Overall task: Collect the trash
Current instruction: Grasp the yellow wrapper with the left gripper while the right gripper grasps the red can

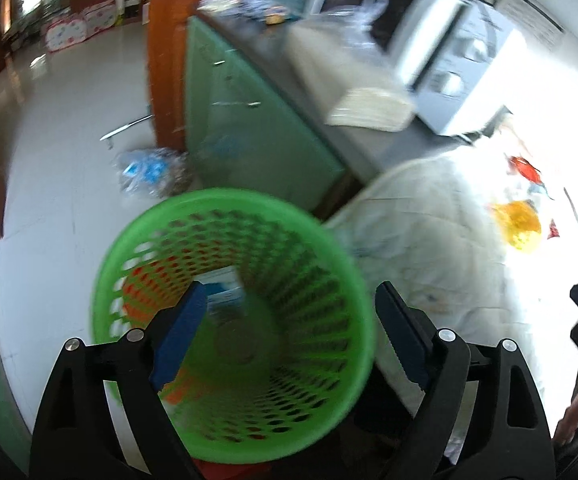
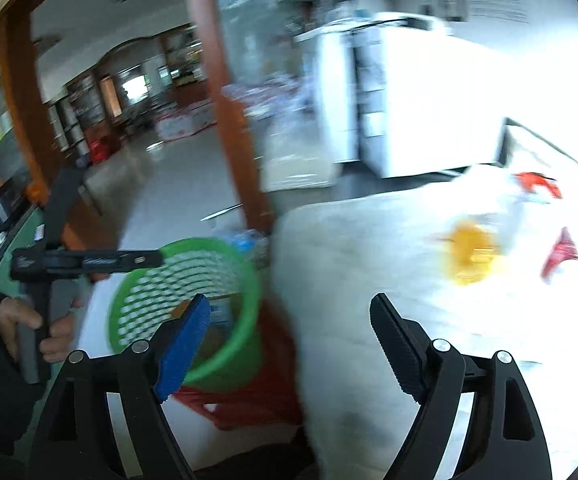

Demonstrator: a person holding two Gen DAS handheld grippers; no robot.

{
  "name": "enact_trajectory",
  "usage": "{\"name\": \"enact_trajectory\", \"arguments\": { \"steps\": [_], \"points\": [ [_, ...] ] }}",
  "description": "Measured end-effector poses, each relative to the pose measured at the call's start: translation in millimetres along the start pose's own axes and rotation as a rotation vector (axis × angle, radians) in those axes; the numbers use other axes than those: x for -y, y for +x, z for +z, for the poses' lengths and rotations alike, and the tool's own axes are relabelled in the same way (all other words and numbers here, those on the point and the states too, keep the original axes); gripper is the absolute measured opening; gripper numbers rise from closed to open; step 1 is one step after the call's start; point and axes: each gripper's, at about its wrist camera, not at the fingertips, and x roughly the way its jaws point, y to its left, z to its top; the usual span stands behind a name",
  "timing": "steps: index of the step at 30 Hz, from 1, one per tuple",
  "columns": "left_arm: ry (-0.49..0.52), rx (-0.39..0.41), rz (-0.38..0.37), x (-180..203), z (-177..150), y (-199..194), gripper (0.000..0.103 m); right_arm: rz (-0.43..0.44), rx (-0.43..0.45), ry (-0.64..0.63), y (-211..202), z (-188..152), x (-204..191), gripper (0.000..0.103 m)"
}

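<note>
A green mesh waste basket (image 1: 233, 320) stands right below my left gripper (image 1: 289, 312), which is open and empty over its mouth. Inside lie an orange wrapper (image 1: 145, 288) and a blue-white packet (image 1: 225, 292). On the white quilted bed (image 1: 429, 232) to the right lie a yellow wrapper (image 1: 519, 222) and red scraps (image 1: 525, 168). My right gripper (image 2: 291, 320) is open and empty, between the basket (image 2: 185, 304) and the bed (image 2: 349, 272). The yellow wrapper (image 2: 471, 250) and red scraps (image 2: 561, 252) lie ahead to its right.
The basket sits on a red stool (image 2: 241, 396). A green cabinet (image 1: 241, 120) with a white appliance (image 1: 421, 40) on top stands behind. A bag of plastic bottles (image 1: 149, 172) lies on the floor by a wooden post (image 1: 165, 52).
</note>
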Motion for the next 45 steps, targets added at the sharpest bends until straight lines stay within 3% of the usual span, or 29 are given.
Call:
{"name": "enact_trajectory", "arguments": {
  "steps": [7,14,24,33,39,45],
  "points": [
    [0.088,-0.012,-0.09,83.1,9.4,4.4,0.086,-0.172,0.027,0.159,-40.6,4.4,111.1,0.079],
    [0.186,-0.048,-0.169,171.3,18.8,23.6,0.086,-0.268,0.005,0.256,-53.2,11.9,193.7,0.079],
    [0.207,-0.108,-0.239,256.8,39.2,64.0,0.086,-0.235,-0.073,0.323,-8.9,31.4,258.8,0.073],
    [0.151,-0.186,-0.263,284.8,55.2,107.6,0.086,-0.16,-0.134,0.432,35.7,37.4,302.7,0.065],
    [0.136,-0.239,-0.272,296.1,53.1,133.8,0.084,-0.134,-0.168,0.444,55.3,36.2,311.3,0.06],
    [0.139,-0.272,-0.304,303.4,48.8,146.5,0.068,-0.106,-0.199,0.471,71.7,36.2,313.0,0.059]
  ]
}}
